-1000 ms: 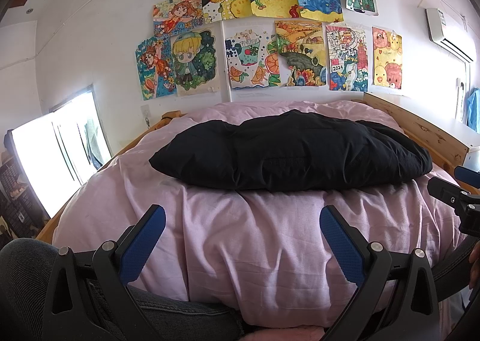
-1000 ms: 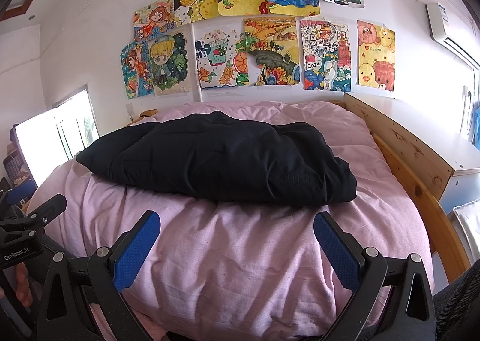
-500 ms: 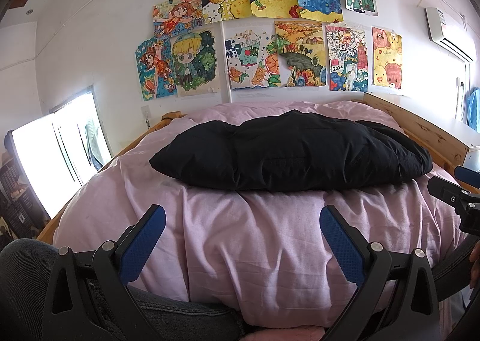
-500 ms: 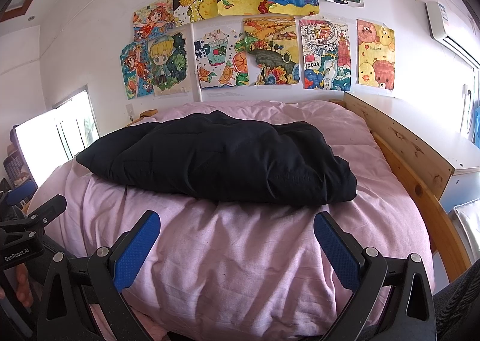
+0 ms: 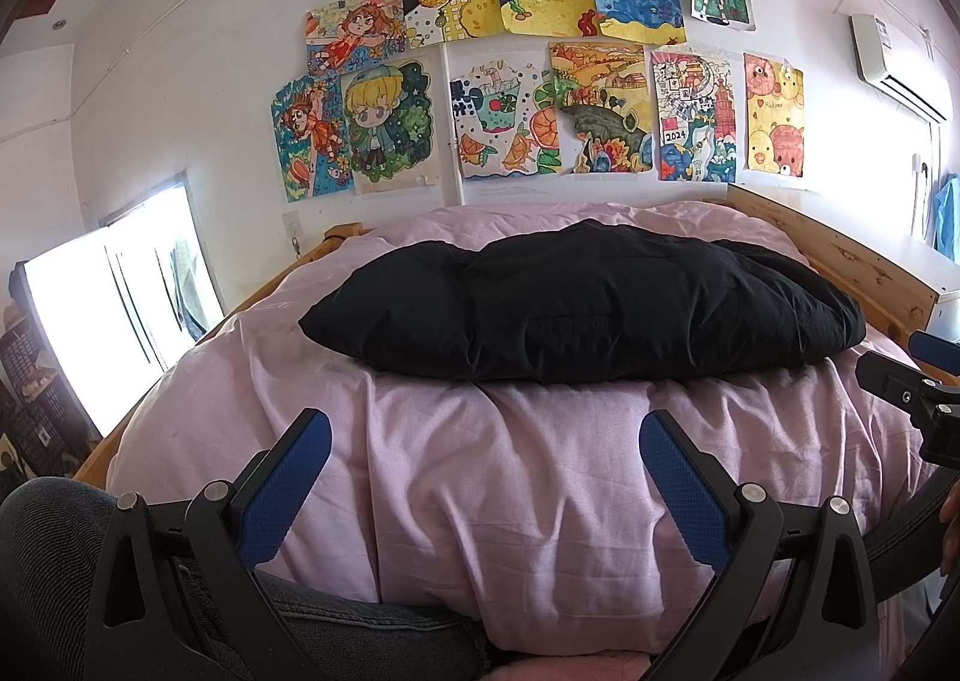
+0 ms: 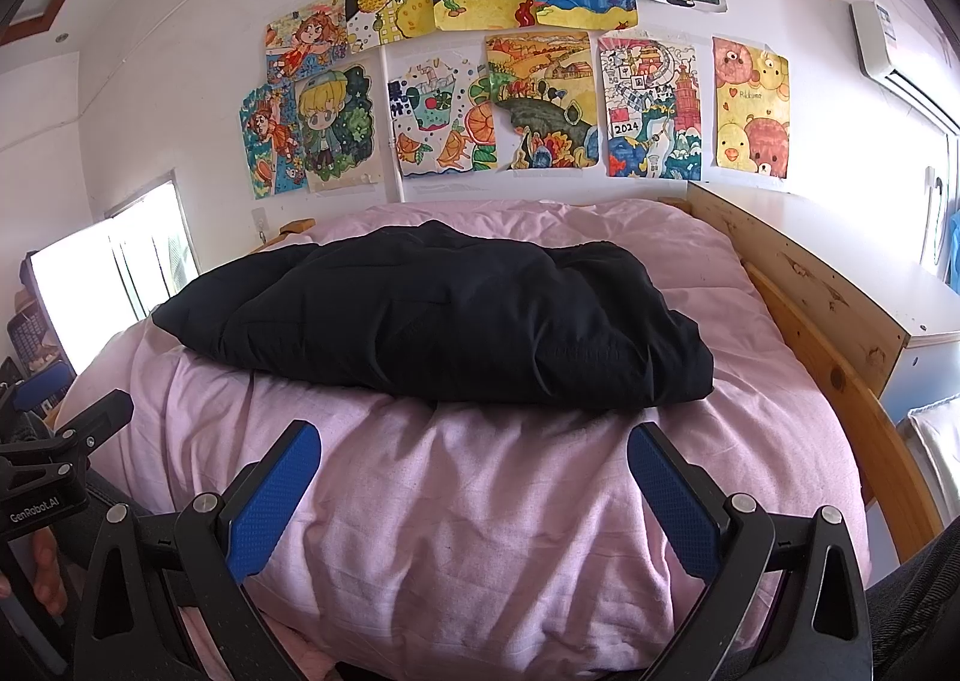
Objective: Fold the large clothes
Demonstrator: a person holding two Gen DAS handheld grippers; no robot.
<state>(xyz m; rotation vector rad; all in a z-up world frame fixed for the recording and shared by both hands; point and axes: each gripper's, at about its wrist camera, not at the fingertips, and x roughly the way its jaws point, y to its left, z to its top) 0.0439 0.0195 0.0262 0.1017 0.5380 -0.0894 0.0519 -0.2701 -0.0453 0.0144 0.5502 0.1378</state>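
Observation:
A large black padded garment point(image 5: 576, 309) lies folded into a long bundle across the middle of a pink quilt point(image 5: 480, 477) on the bed; it also shows in the right wrist view point(image 6: 444, 321). My left gripper point(image 5: 483, 453) is open and empty, held above the near edge of the quilt, short of the garment. My right gripper point(image 6: 474, 462) is open and empty too, at the same near edge, to the right of the left one. Each gripper's body shows at the other view's side.
A wooden bed frame point(image 6: 828, 321) runs along the right side, with a white cabinet point(image 6: 924, 315) beyond it. Children's drawings point(image 5: 540, 69) cover the wall behind the bed. A bright window point(image 5: 102, 309) is at the left. My jeans-clad knee point(image 5: 48, 561) is at the lower left.

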